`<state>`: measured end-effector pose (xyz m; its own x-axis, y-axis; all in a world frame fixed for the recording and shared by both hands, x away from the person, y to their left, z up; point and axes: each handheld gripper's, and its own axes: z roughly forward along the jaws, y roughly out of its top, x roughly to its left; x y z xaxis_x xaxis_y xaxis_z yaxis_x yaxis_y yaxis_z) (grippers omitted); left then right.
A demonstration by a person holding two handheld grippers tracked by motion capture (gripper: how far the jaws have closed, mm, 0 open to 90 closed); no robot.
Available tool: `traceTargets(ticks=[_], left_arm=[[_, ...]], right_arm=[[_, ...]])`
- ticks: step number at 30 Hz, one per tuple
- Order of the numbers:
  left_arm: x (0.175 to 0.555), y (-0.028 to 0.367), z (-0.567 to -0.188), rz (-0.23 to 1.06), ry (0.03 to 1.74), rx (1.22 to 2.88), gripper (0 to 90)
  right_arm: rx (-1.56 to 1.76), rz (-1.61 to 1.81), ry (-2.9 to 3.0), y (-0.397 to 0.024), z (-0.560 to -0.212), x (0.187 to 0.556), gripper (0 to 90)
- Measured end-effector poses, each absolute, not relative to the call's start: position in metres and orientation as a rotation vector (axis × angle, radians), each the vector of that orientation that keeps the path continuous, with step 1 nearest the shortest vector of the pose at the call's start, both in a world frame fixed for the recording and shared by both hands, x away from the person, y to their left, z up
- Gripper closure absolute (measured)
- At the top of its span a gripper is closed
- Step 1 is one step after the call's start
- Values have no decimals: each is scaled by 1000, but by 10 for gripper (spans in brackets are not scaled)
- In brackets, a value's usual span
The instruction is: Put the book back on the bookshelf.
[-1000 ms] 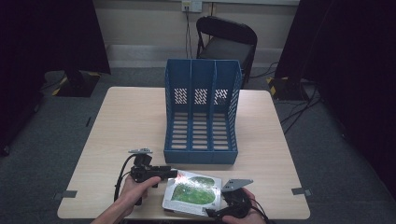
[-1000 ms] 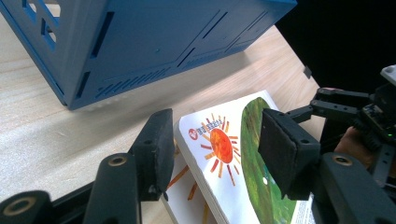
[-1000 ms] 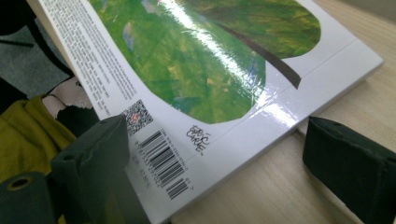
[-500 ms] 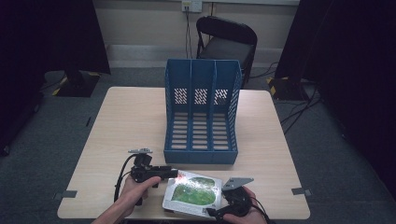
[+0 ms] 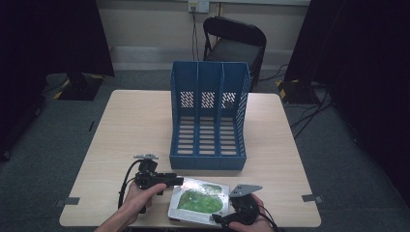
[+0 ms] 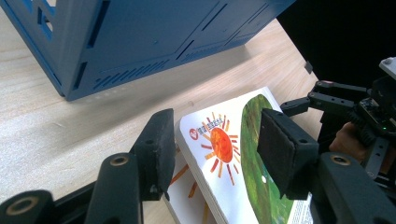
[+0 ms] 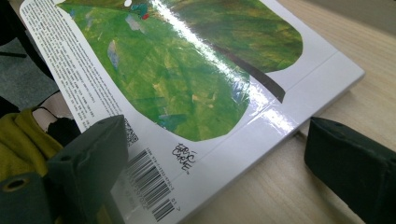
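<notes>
Clearly the book (image 5: 199, 201) is the thing being worked on: it lies at the near edge of the surface (image 5: 125, 125), back cover up with its green picture and barcode showing, just in front of the blue file rack (image 5: 208, 116). It does not lie flat; in the left gripper view the corner with the orange sun is lifted, and more sun-printed pages or another cover show beneath it, though which I cannot tell. The left claw (image 6: 217, 149) has its jaws spread wide, one on either side of that raised corner, neither pad quite pressing on it as far as I can see, so it looks posed to close on the corner rather than holding it. The right claw (image 7: 215, 163) is likewise open, its two pads straddling the barcode corner of the book, one over the cover's near edge and the other out over bare wood; whether either pad touches is not clear. In the high view the left hand (image 5: 138, 203) and right hand (image 5: 246, 220) sit at opposite ends of the book, which suits a two-sided lift. The rack stands upright with its open slots facing the person, likely so that the book, once raised on edge, could be slid into a compartment.
</notes>
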<state>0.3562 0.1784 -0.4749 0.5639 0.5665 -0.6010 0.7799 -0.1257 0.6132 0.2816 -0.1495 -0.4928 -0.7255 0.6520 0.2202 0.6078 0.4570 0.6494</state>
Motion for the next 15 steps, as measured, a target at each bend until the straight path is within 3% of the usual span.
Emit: traceTargets(ticks=[7, 15], left_arm=[[356, 174, -475, -267, 1105, 1803, 442], [355, 170, -477, -290, 1089, 1819, 428]], right_arm=[[1129, 1138, 2673, -157, -490, 285, 122], [1094, 1117, 2701, -164, -489, 266, 128]])
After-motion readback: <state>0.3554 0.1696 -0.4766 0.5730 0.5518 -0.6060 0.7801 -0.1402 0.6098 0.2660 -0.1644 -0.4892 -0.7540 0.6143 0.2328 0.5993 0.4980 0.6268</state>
